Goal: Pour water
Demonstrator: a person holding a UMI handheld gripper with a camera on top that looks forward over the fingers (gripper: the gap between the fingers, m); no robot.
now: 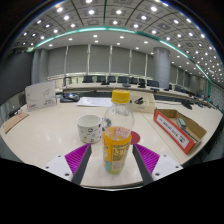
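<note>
Gripper view: white table (pixel 45 135) (office)

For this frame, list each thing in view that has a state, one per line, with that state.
bottle: upright, yellow cap on, between the claw fingers
cup: upright on the table, mouth open, left of the bottle; contents cannot be seen
claw: fingers at either side of the bottle's lower part; grip unclear
red box: lying on the table, right of the bottle

We see a clear, glossy plastic bottle (pixel 117 135) with a yellow cap. The cup (pixel 89 128) beside it looks like matt paper, and the surface (pixel 50 130) is smooth and pale with a faint sheen.
</note>
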